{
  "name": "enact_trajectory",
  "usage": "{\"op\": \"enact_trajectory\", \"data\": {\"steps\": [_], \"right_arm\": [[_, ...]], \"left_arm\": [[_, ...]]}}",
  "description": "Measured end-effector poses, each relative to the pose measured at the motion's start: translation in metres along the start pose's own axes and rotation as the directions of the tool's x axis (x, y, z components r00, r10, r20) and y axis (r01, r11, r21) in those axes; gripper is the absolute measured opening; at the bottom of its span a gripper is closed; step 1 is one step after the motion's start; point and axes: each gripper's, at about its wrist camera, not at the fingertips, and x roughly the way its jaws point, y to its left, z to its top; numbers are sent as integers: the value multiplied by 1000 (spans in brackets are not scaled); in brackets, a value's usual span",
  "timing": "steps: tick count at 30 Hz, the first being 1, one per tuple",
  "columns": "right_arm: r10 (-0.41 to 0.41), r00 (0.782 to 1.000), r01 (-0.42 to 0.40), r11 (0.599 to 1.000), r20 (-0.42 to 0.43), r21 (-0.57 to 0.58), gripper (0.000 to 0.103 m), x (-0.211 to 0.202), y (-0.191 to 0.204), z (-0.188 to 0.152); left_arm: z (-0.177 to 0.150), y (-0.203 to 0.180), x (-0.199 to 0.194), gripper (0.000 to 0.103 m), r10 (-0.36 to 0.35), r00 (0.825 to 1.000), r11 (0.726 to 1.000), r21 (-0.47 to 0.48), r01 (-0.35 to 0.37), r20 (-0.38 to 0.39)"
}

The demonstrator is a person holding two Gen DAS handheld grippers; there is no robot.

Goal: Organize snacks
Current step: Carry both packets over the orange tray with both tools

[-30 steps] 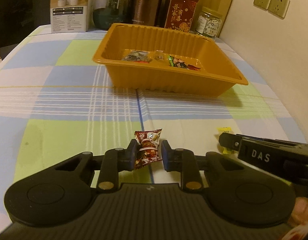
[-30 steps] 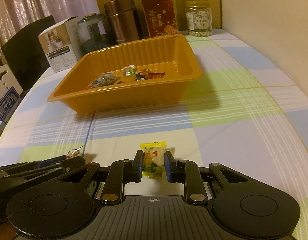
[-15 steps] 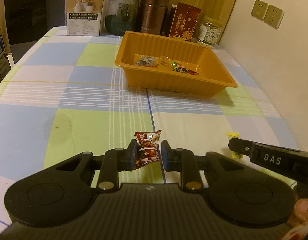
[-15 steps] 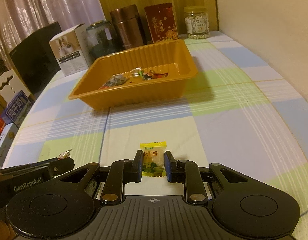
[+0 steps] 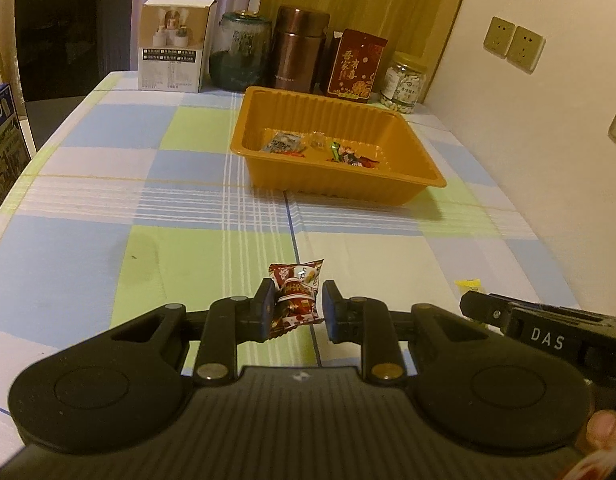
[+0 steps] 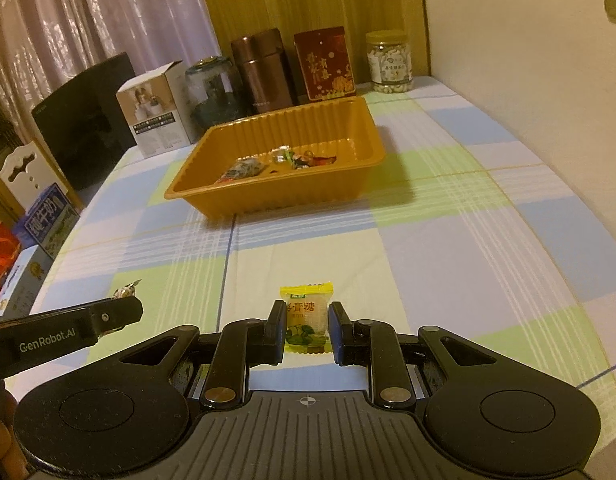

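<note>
My left gripper is shut on a red snack packet and holds it above the checked tablecloth. My right gripper is shut on a yellow candy packet, also raised over the cloth. The orange tray stands ahead with several wrapped snacks inside; it also shows in the right wrist view. In the left wrist view the right gripper enters from the right with the yellow packet's tip. In the right wrist view the left gripper enters from the left.
Behind the tray stand a white box, a dark glass jar, a brown flask, a red packet and a nut jar. A wall runs along the right. Boxes sit off the table's left edge.
Both grippers have drawn back and up from the tray with their packets still held; the tray now looks smaller and farther away.
</note>
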Motion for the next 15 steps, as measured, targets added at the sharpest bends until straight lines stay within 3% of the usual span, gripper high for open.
{"op": "enact_trajectory", "data": {"steps": [15], "right_arm": [[-3,1000,4,1000,23,-6,22,-17,-2,8]], "left_arm": [[11,-9,-12,22,-21,1000,1000,19,21,22]]}}
